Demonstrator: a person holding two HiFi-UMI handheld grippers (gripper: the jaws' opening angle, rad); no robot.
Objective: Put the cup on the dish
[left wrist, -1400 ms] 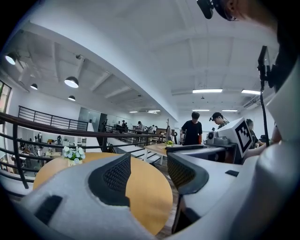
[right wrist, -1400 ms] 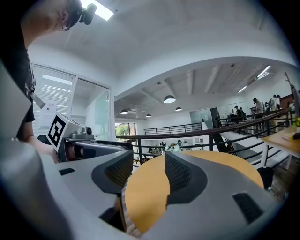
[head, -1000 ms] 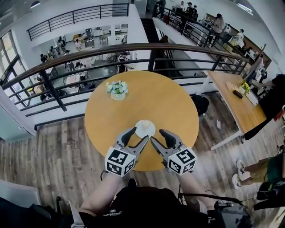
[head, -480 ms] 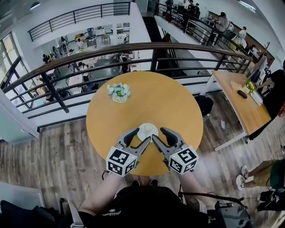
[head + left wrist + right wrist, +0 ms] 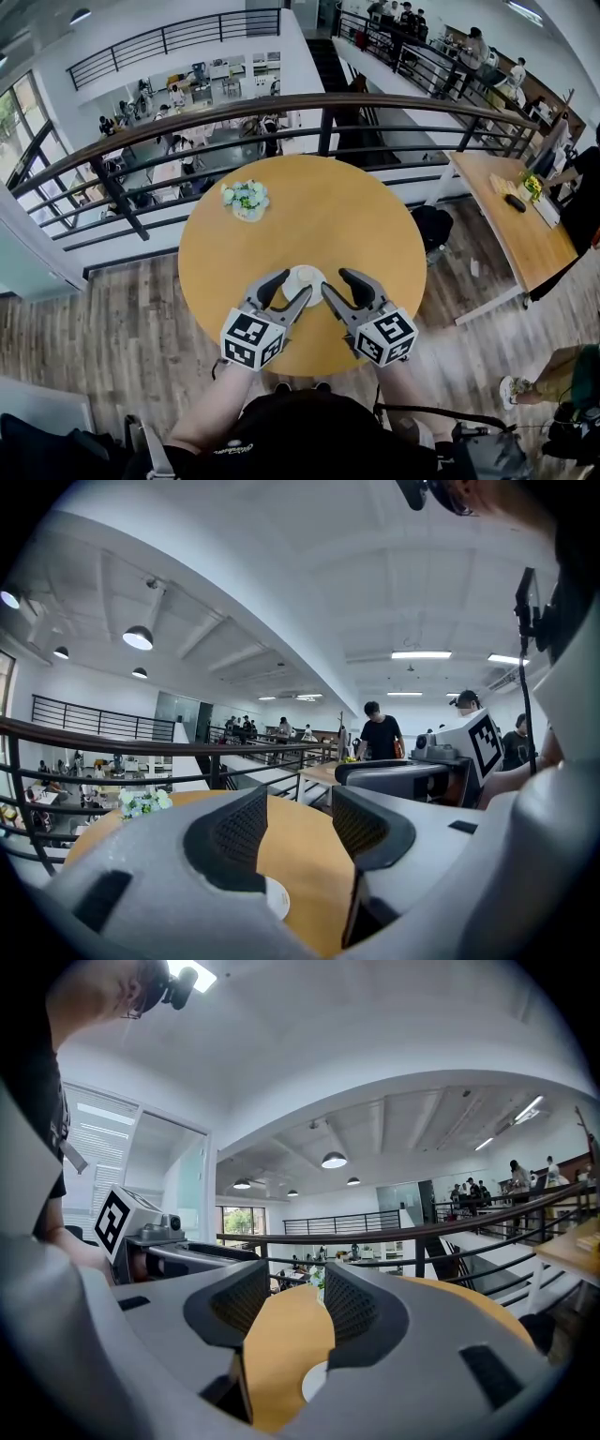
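Wood, yellow-orange: 1 round table (image 5: pixel 366 225), set beside a curved dark railing (image 5: pixel 281 101). 1 white dish (image 5: pixel 305 277) is placed on the table near its front edge; the cup cannot be told apart from it at this size. 1 small bunch of pale flowers (image 5: pixel 246 198) is stood well apart, towards the far left of the table.

2 grippers are held about level over the front edge.
- Left gripper (image 5: pixel 295 282): fingers released, just drawn a little closer, nothing clamped. Bare table is seen between them, the dish rim low and partly hidden behind 1 finger.
- Right gripper (image 5: pixel 334 281): fingers released, empty, the dish rim likewise seen low between them.

The dish is flanked by both sets of fingertips.
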